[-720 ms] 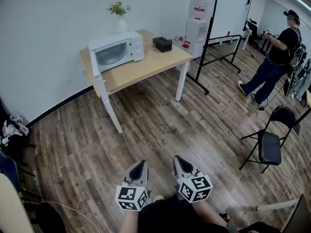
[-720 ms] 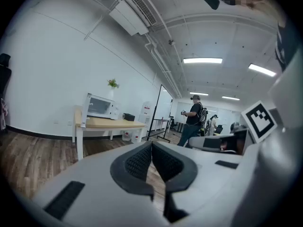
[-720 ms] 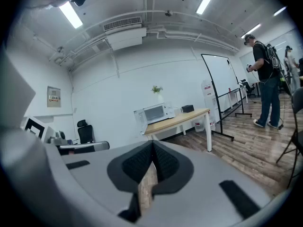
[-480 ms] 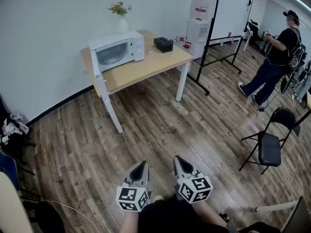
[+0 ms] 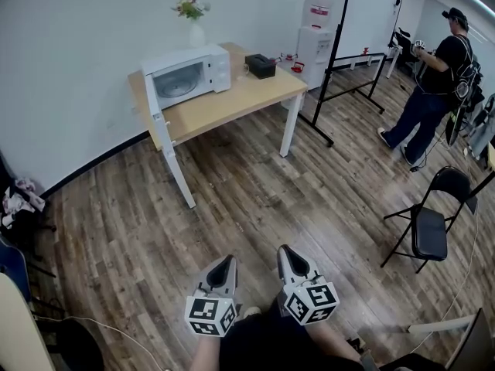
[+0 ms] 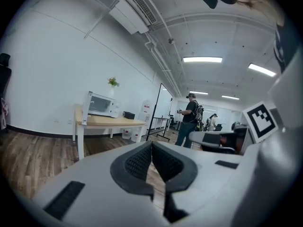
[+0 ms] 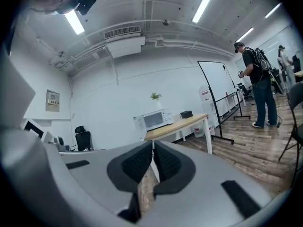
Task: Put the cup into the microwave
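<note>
A white microwave [image 5: 188, 75] stands at the left end of a wooden table [image 5: 232, 103] by the far wall, its door swung open on its left side. A small pale object [image 5: 247, 69] beside a black box [image 5: 261, 66] may be the cup; it is too small to tell. My left gripper [image 5: 227, 260] and right gripper [image 5: 283, 250] hover side by side over the floor near my body, far from the table. Both are shut with nothing between the pads. The left gripper [image 6: 152, 145] and the right gripper [image 7: 153, 144] both look towards the microwave [image 7: 154, 120].
A vase of flowers [image 5: 193, 26] stands behind the microwave. A water dispenser [image 5: 315, 31] and a whiteboard on a stand [image 5: 370, 15] are right of the table. A person [image 5: 435, 76] stands at far right. A black folding chair [image 5: 430, 231] is at my right.
The person at far right has turned and shifted slightly. Both grippers stay shut in the same place.
</note>
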